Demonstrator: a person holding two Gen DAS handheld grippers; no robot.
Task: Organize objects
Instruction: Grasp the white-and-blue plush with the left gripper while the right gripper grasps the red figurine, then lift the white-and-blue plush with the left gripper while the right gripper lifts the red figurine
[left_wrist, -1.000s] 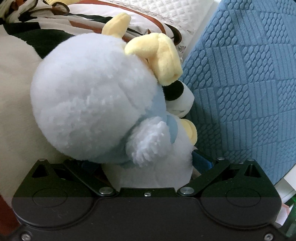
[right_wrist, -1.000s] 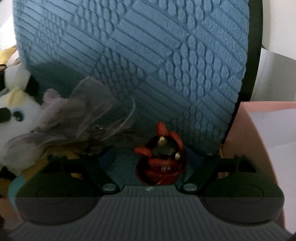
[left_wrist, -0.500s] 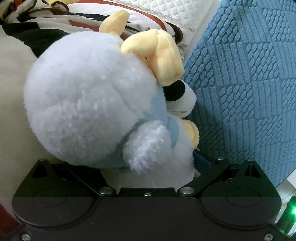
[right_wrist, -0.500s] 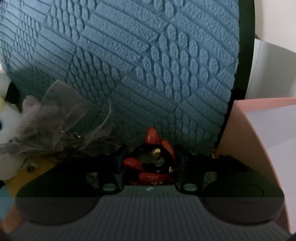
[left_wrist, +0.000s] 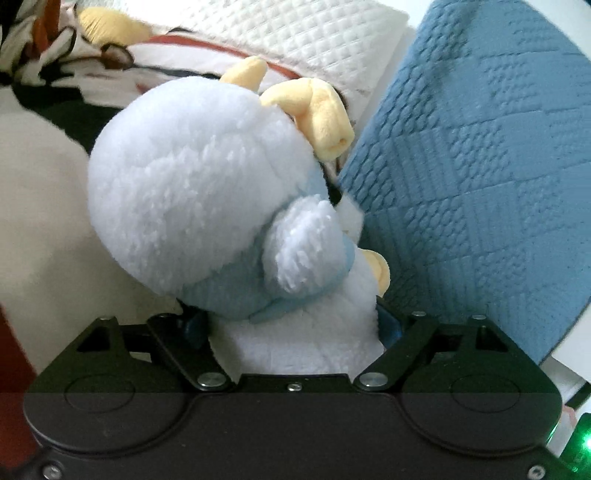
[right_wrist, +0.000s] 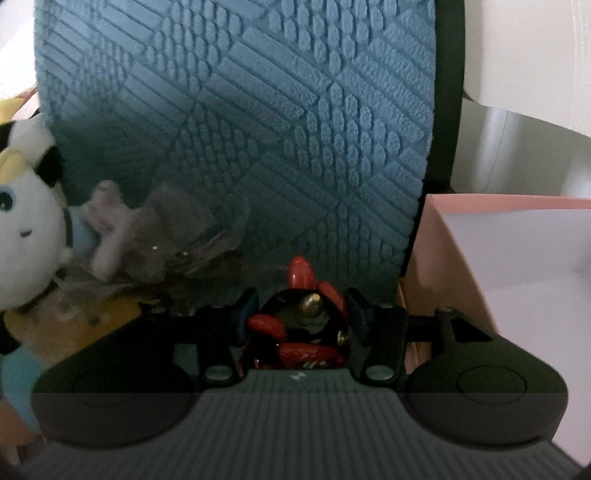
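My left gripper (left_wrist: 291, 325) is shut on a white and pale blue plush toy (left_wrist: 207, 199) with yellow horns, gripping its body; the toy's head fills the view and leans toward a blue textured cushion (left_wrist: 480, 184). My right gripper (right_wrist: 301, 325) is shut on a small red and black figurine (right_wrist: 299, 332) with gold studs, held close to the same blue cushion (right_wrist: 258, 129). The plush toy's face (right_wrist: 26, 229) shows at the left edge of the right wrist view, with a grey gauze bag (right_wrist: 159, 236) beside it.
A white quilted pillow (left_wrist: 295, 33) and patterned bedding (left_wrist: 44, 66) lie behind the plush. A pink open box (right_wrist: 509, 266) stands right of the cushion. Yellow and light blue items (right_wrist: 74, 325) lie under the gauze bag.
The plush toy has shifted right and closer to the blue cushion in the left view. The right gripper with the figurine moved in toward the cushion, then swung back left.
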